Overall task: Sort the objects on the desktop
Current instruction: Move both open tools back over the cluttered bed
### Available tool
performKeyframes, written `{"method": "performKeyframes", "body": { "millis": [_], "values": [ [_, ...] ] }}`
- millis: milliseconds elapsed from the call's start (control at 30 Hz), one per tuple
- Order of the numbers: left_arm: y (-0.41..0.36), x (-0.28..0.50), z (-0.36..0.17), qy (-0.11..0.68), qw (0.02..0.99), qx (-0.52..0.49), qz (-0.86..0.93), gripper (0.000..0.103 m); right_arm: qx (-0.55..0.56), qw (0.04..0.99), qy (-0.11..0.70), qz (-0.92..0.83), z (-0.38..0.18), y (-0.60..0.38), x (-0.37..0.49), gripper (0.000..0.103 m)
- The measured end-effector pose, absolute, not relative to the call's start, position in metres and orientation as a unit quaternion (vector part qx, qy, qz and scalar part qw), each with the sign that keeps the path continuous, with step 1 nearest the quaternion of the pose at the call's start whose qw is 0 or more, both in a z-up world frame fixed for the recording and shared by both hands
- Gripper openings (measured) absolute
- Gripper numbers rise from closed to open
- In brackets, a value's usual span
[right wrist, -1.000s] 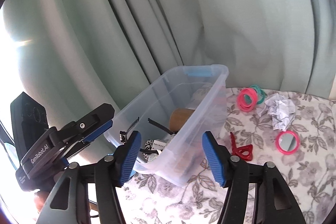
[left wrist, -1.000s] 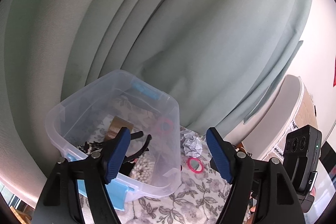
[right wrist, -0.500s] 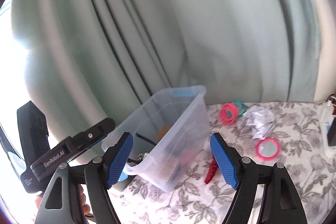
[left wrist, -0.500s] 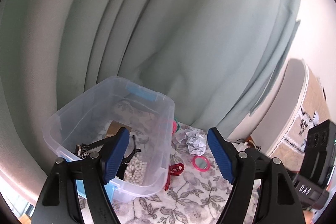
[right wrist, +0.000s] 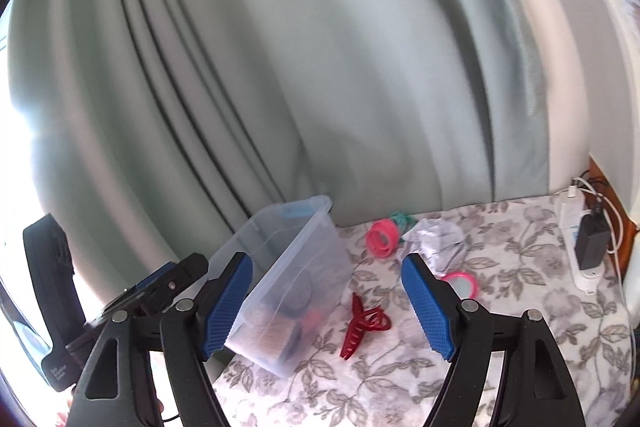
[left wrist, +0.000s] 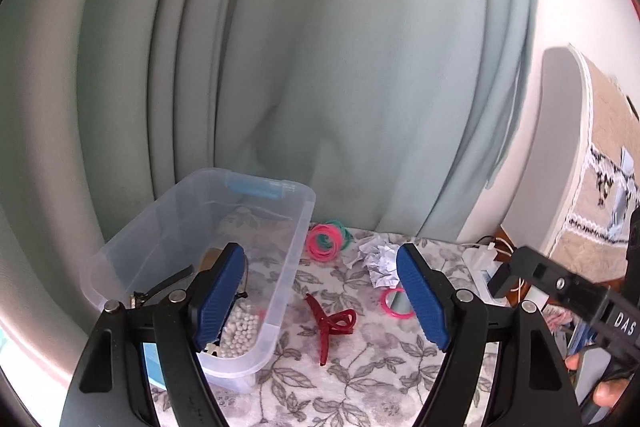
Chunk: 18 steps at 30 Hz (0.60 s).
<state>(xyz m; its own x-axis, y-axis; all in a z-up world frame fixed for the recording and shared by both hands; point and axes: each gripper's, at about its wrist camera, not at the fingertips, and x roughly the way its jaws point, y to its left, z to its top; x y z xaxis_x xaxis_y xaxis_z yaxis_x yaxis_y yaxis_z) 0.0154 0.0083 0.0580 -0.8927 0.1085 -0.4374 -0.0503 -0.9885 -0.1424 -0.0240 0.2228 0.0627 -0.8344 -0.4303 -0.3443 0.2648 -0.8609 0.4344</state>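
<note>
Right gripper [right wrist: 326,301] and left gripper [left wrist: 318,301] hang with jaws apart, empty, above the red hair claw [right wrist: 362,323] lying at five o'clock of the clear bin [right wrist: 296,259]. Likely light, rigid, slick plastic; best pinched across its hinge.

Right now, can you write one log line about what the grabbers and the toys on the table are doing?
left gripper: open, empty | right gripper: open, empty | red hair claw: on tablecloth beside clear bin | crumpled paper, pink mirror: still out
</note>
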Motion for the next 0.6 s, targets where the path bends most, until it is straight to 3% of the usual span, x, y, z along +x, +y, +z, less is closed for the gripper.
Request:
{"method": "performKeyframes", "body": {
  "millis": [67, 133, 167, 600],
  "values": [
    [0.016, 0.013, 0.058, -0.055, 0.05, -0.23, 0.97, 0.079, 0.214, 0.177, -0.202, -0.939, 0.061, 0.232, -0.024, 0.083],
    [0.024, 0.013, 0.057, -0.047, 0.062, -0.227, 0.971, 0.079, 0.207, 0.167, -0.21, -0.941, 0.06, 0.24, -0.023, 0.097],
    [0.029, 0.014, 0.057, -0.044, 0.068, -0.224, 0.971, 0.079, 0.203, 0.162, -0.214, -0.942, 0.059, 0.244, -0.022, 0.099],
    [0.08, -0.007, 0.009, -0.004, 0.088, -0.251, 0.964, 0.079, 0.206, 0.118, -0.202, -0.95, 0.037, 0.276, -0.03, 0.103]
  ]
}}
